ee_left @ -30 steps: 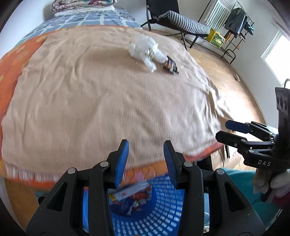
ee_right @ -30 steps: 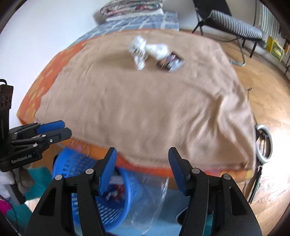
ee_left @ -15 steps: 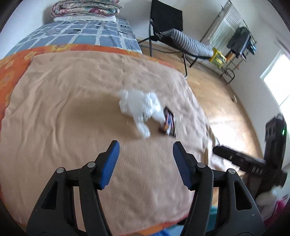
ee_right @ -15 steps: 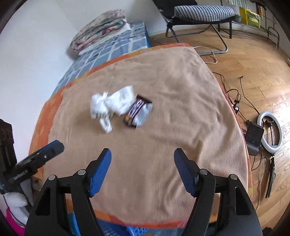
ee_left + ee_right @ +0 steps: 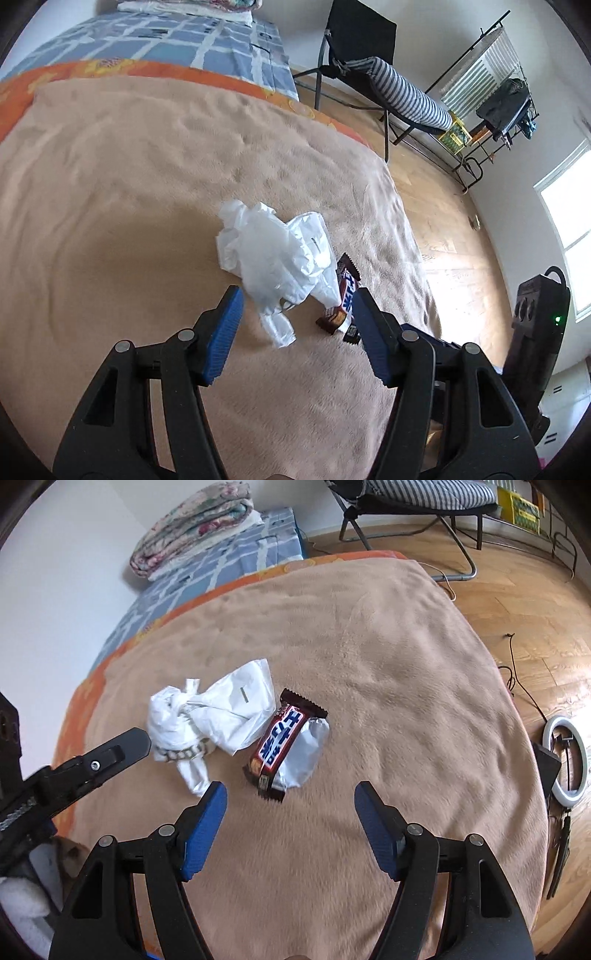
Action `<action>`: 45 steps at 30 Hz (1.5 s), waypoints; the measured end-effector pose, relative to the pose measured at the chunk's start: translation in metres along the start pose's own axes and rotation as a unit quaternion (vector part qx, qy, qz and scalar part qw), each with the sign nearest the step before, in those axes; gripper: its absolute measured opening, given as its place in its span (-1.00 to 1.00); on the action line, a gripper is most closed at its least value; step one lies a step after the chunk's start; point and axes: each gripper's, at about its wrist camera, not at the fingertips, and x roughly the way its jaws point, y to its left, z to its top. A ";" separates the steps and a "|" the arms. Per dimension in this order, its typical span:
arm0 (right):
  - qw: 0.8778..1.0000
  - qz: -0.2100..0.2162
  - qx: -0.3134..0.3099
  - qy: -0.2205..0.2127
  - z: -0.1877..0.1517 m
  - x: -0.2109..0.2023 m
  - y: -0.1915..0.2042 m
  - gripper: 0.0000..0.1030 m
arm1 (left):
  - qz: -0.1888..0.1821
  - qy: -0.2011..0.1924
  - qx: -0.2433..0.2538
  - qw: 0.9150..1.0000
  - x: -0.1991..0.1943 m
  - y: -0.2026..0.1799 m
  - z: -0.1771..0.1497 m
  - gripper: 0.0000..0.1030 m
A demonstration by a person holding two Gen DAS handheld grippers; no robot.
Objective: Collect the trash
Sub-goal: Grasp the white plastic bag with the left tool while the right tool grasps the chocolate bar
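Nearest each camera, the left gripper and the right gripper both hang spread wide and empty over the tan blanket on the bed. Just beyond lie the crumpled white plastic bag and, touching it, the chocolate bar wrapper; each gripper would do best to descend squarely, straddle one limp piece, and pinch without snagging the blanket

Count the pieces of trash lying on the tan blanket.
2: a crumpled white plastic bag mid-blanket, and a candy bar wrapper touching its right edge. Anything tucked under the bag would be hidden.
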 end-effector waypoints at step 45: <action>1.000 0.012 0.001 -0.014 0.015 0.010 0.010 -0.85 | 0.035 -0.063 -0.005 0.997 -0.048 0.035 0.007 -0.20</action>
